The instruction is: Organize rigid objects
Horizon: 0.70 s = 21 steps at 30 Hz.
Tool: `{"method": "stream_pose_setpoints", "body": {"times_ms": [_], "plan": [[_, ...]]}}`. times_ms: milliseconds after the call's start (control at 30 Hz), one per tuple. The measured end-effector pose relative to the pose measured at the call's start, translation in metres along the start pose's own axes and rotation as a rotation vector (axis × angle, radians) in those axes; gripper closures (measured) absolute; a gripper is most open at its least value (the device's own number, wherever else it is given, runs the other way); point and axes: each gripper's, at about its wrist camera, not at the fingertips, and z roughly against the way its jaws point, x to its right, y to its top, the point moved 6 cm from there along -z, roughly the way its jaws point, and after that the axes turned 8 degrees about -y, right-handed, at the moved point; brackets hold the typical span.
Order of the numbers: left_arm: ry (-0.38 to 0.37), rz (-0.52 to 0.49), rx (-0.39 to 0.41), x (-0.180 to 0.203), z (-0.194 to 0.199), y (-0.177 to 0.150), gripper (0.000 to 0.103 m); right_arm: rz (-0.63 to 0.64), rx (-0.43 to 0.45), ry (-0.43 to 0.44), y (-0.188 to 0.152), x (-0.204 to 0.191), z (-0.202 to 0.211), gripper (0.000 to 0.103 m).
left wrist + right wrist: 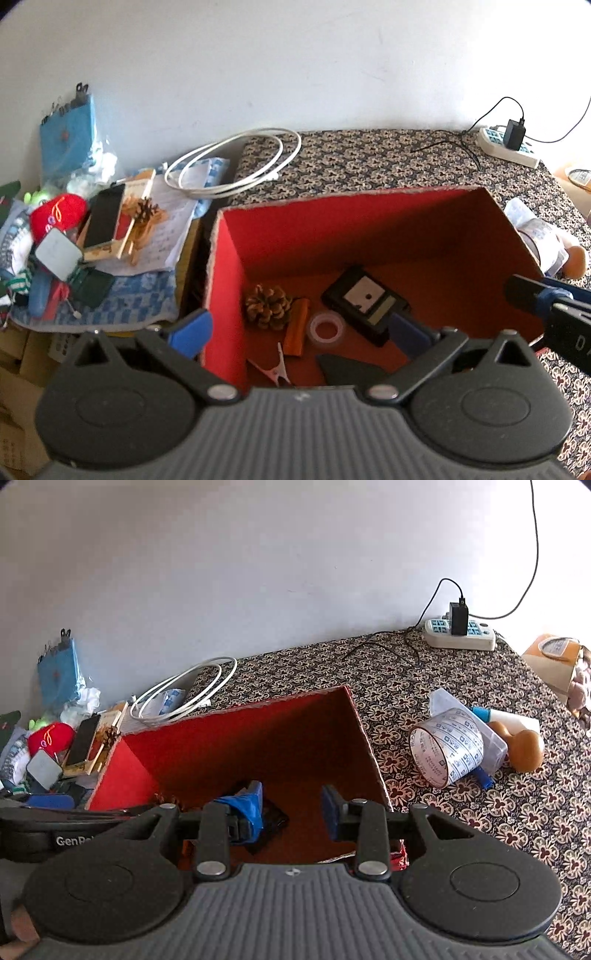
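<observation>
A red box (229, 273) stands on the patterned table; it also shows in the right wrist view (129, 775). Inside lie a pine cone (267, 304), an orange stick (297, 326), a clear tape ring (326, 328), a black device (365, 302) and a pink clip (277, 371). My left gripper (301, 332) is open and empty, straddling the box's left wall. My right gripper (293, 808) is open and empty above the box's right half, over the black device (275, 819). It shows at the right edge of the left wrist view (546, 299).
Left of the box lies clutter: a phone (105, 216), a second pine cone (146, 210), a red cap (55, 216), a white cable coil (236, 162). Right of the box lie a paper cup (447, 746), a wooden piece (524, 747) and a power strip (460, 635).
</observation>
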Motion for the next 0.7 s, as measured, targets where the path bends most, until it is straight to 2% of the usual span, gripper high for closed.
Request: {"method": "stream_pose_setpoints", "body": {"times_ms": [300, 700], "plan": [[0.008, 0.023, -0.014, -0.006, -0.002, -0.003, 0.002, -0.001, -0.059, 0.022, -0.004, -0.004, -0.002, 0.085], [0.043, 0.02, -0.006, -0.011, 0.001, -0.002, 0.002, 0.028, -0.076, 0.058, -0.007, -0.015, -0.003, 0.085]]}}
